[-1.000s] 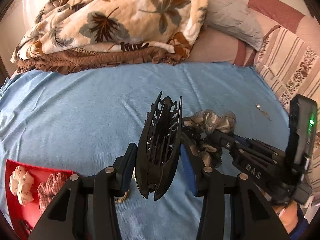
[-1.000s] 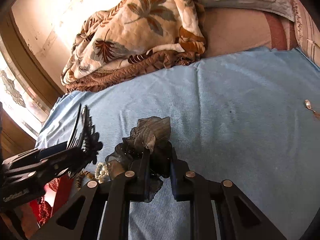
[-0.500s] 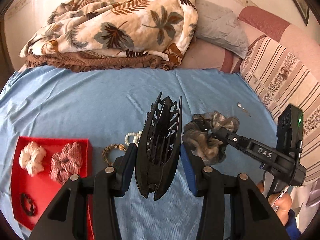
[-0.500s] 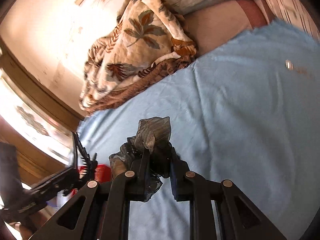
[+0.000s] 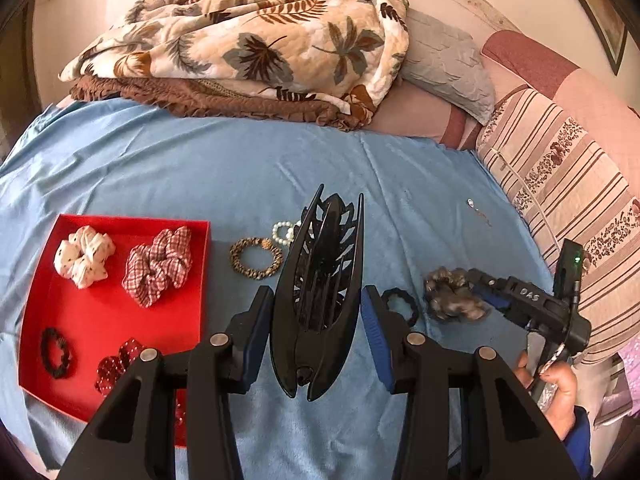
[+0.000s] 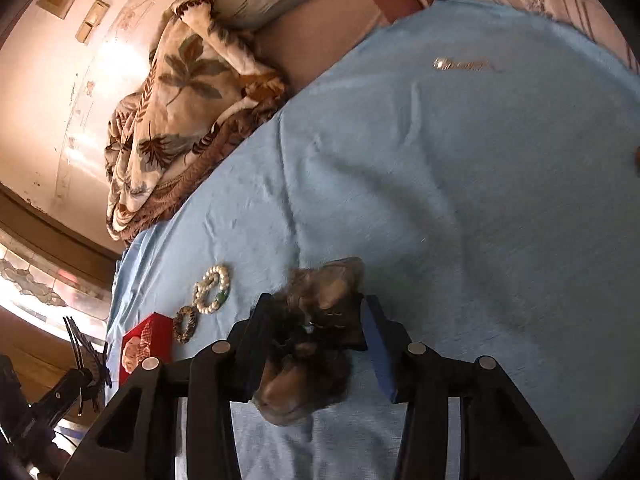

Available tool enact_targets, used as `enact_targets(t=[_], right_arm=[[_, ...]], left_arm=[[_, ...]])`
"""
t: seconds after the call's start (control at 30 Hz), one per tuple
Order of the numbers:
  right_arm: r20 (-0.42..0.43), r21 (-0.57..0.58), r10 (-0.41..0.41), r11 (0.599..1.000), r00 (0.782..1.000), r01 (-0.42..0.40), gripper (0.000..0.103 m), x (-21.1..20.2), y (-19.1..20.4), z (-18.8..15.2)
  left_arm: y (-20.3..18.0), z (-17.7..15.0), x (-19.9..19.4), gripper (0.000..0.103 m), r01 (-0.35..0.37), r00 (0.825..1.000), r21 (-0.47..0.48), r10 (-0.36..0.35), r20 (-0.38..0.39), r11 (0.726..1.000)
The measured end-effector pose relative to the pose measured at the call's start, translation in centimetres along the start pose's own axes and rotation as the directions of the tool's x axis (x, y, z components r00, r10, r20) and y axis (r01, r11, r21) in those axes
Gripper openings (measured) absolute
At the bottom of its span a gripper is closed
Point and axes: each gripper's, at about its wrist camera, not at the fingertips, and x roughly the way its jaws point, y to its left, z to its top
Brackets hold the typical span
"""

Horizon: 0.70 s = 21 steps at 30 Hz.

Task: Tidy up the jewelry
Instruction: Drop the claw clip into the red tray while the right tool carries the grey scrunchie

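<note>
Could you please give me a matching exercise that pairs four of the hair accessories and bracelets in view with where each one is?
Things:
1. black claw clip
2. plaid scrunchie
3. leopard-print bracelet
4. grey-brown scrunchie

Places:
A. in the red tray
B. between the right gripper's opening jaws
C. clamped in the left gripper
D. on the blue sheet, beside the tray

Pairs: 1-C, 2-A, 3-D, 4-B

Glossy black plastic hair claw (image 5: 320, 300); matt cloth scrunchie (image 6: 316, 336); smooth red tray (image 5: 104, 320); soft blue bedsheet (image 5: 200, 176).
</note>
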Motion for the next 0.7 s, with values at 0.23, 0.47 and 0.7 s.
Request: enact_targets(t=[0.23, 0.47, 0.7], right_arm=[[-0.037, -0.084, -0.013, 0.996, 0.999, 0.010, 0.062, 0.6, 1.0, -0.7], [-0.100, -0.101, -0.091, 0.992, 0.991, 0.081, 0.076, 1.3, 0.1, -2.8], [-0.101, -0.115, -0.092, 0.990, 0.991, 0.081, 0.024, 1.1, -0.1, -4.0]], left_arm=[[0.6, -0.8, 0.5, 0.044, -0.011, 1.000, -0.016, 0.011, -0.017, 1.000], [0.6, -1.8, 0.6, 0.044, -0.018, 1.000, -0.009, 0.018, -0.017, 1.000], [1.5, -2.7, -0.1, 0.044, -0.006, 1.000, -0.032, 0.005, -0.012, 0.999]])
